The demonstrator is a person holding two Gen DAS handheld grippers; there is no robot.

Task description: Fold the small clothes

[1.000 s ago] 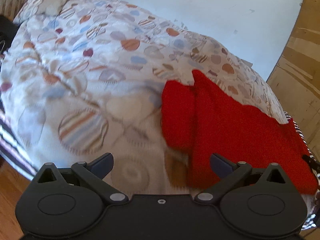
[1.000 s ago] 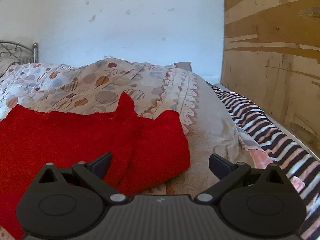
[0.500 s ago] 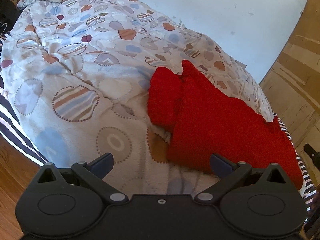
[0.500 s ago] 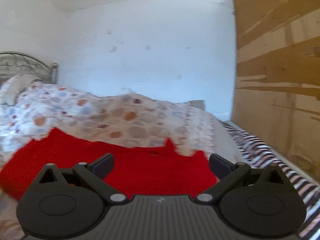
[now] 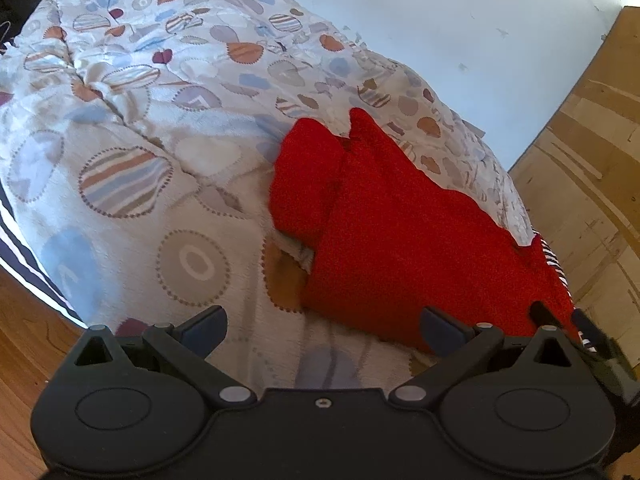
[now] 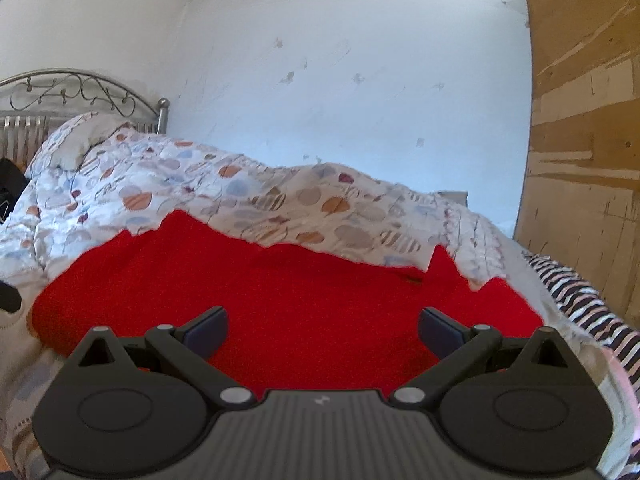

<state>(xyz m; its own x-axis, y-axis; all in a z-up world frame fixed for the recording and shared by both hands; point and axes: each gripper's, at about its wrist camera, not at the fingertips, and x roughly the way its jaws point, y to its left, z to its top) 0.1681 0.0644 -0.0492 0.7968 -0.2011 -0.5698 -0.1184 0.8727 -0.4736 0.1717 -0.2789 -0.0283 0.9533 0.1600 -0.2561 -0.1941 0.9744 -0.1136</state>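
Red garment (image 5: 400,236) flat on the patterned duvet (image 5: 132,152), near the bed's foot edge.
Both jaws apart, empty: right gripper (image 6: 322,330) nearer, directly over it; left gripper (image 5: 322,328) off its left end, long axis running left-right.

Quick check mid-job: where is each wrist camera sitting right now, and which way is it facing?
Left wrist: behind the open left tongs, above the near bed edge, looking down across the patterned duvet at the red garment.
Right wrist: behind the open right tongs, low over the red garment, facing the wall and headboard.
Shared: garment, duvet, wall. No hand shows in either view.
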